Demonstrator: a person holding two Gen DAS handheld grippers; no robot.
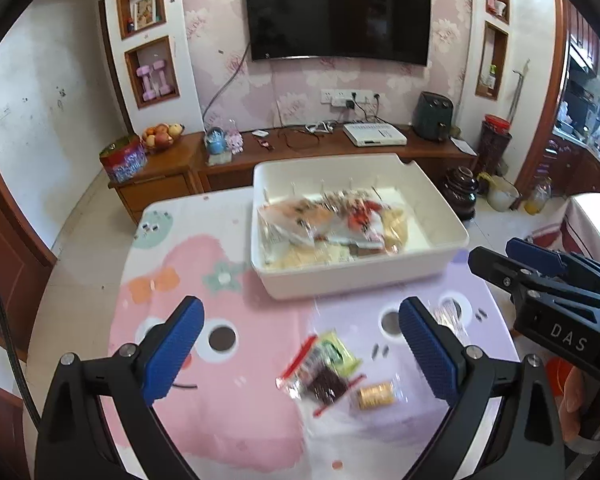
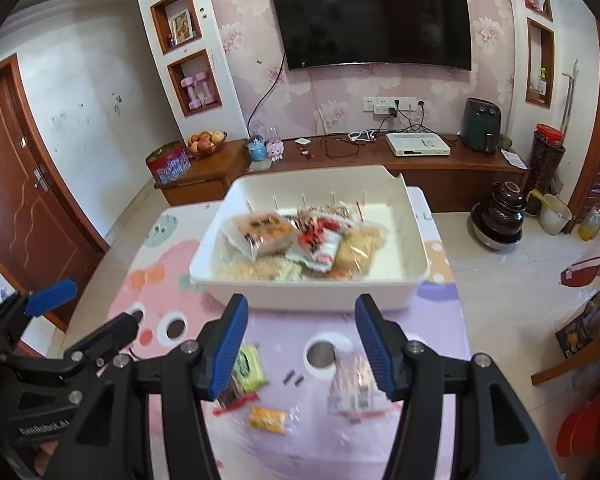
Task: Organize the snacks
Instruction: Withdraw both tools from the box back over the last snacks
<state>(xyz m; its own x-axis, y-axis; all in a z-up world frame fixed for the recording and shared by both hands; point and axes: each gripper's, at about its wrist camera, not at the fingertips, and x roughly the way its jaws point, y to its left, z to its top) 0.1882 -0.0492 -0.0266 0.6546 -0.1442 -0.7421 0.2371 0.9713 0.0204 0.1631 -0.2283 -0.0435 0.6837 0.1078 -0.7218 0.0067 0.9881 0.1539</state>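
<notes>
A white bin stands at the far side of the cartoon-print table and holds several snack bags. Loose snacks lie on the near side: a green packet, a dark packet with red strips, a small yellow packet and a clear packet. My left gripper hovers open above the green and dark packets, holding nothing. My right gripper is open too, above the table just before the bin.
Beyond the table runs a low wooden cabinet with a fruit bowl, a white box and an air fryer. A dark pot sits on the floor to the right. A red seat is near the table's right edge.
</notes>
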